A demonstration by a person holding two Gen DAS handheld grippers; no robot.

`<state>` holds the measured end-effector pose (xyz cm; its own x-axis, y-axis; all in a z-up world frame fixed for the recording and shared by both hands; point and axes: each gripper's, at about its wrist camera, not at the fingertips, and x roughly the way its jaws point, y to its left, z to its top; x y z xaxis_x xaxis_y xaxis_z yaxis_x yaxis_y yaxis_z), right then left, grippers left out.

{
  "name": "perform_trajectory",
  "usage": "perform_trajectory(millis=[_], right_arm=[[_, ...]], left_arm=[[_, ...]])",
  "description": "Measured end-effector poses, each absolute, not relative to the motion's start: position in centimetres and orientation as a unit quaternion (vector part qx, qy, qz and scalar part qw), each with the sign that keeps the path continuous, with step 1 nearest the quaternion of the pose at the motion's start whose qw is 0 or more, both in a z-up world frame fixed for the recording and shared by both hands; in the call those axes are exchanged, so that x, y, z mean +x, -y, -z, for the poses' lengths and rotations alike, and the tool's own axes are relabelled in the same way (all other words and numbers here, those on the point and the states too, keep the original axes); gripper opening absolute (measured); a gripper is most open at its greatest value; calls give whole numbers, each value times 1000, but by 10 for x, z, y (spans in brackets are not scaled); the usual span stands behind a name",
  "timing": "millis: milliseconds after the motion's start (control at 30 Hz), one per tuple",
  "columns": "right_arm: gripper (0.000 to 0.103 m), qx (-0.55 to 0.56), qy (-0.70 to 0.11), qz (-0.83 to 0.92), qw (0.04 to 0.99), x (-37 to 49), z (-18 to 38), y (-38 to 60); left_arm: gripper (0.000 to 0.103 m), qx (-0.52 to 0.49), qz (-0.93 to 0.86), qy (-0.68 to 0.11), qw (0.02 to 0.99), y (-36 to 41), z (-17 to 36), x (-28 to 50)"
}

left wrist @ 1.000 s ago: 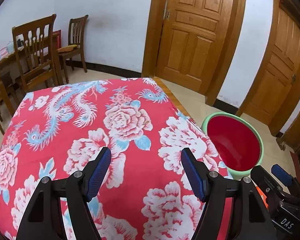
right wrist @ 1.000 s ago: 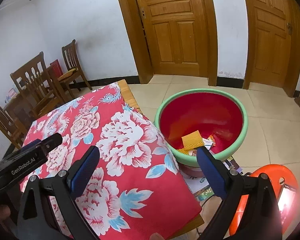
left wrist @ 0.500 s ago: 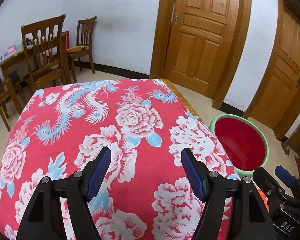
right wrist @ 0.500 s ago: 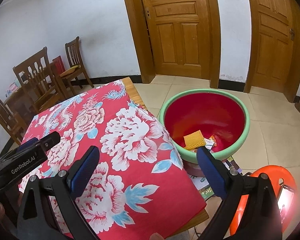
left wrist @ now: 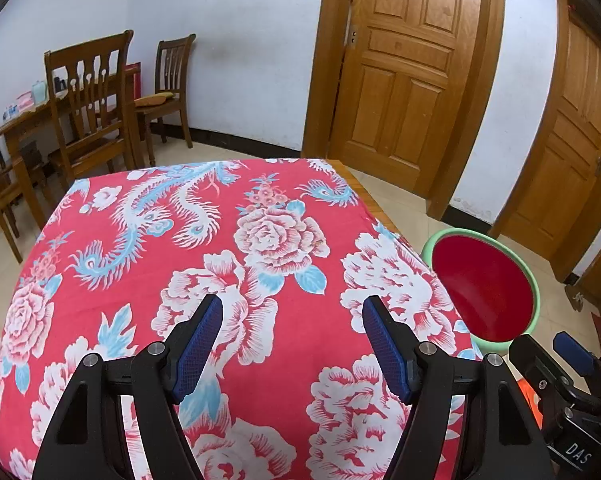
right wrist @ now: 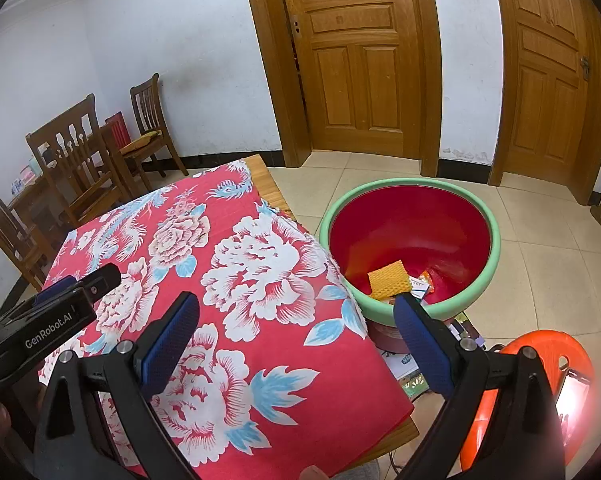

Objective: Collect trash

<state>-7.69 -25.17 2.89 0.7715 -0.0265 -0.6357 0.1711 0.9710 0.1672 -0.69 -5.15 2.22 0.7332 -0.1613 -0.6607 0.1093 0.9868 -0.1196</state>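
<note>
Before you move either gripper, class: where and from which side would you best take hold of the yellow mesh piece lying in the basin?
Probably its raised upper edge. The yellow mesh piece leans tilted on other scraps low in the basin, so the open right gripper should come down from above over the rim and pinch that thin edge.

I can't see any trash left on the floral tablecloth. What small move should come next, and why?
Probably hold both grippers back and scan once more. The left gripper and right gripper are open and hold nothing, the tablecloth shows no litter, and the yellow sponge-like piece and wrappers lie in the red basin.
</note>
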Motion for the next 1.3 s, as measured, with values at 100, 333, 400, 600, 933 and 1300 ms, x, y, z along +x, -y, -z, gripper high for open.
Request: perform_trajectory(millis=[100, 333, 400, 600, 933, 1300], right_arm=[[97, 108, -334, 53, 935, -77, -29, 252], [97, 108, -334, 53, 935, -77, -29, 252], [97, 108, -334, 53, 935, -77, -29, 252], [97, 108, -334, 53, 935, -77, -29, 252], [97, 108, -334, 53, 935, -77, -28, 252], [97, 108, -334, 53, 935, -77, -28, 252]], left_arm=[[74, -36, 73, -358, 930, 52, -22, -7], [74, -36, 73, -358, 930, 51, -22, -7], [74, -36, 73, -358, 930, 51, -22, -7], [74, -35, 72, -358, 930, 51, -22, -7], [74, -37, 71, -359, 930, 49, -20, -7], [74, -37, 71, -359, 930, 49, -20, -7]])
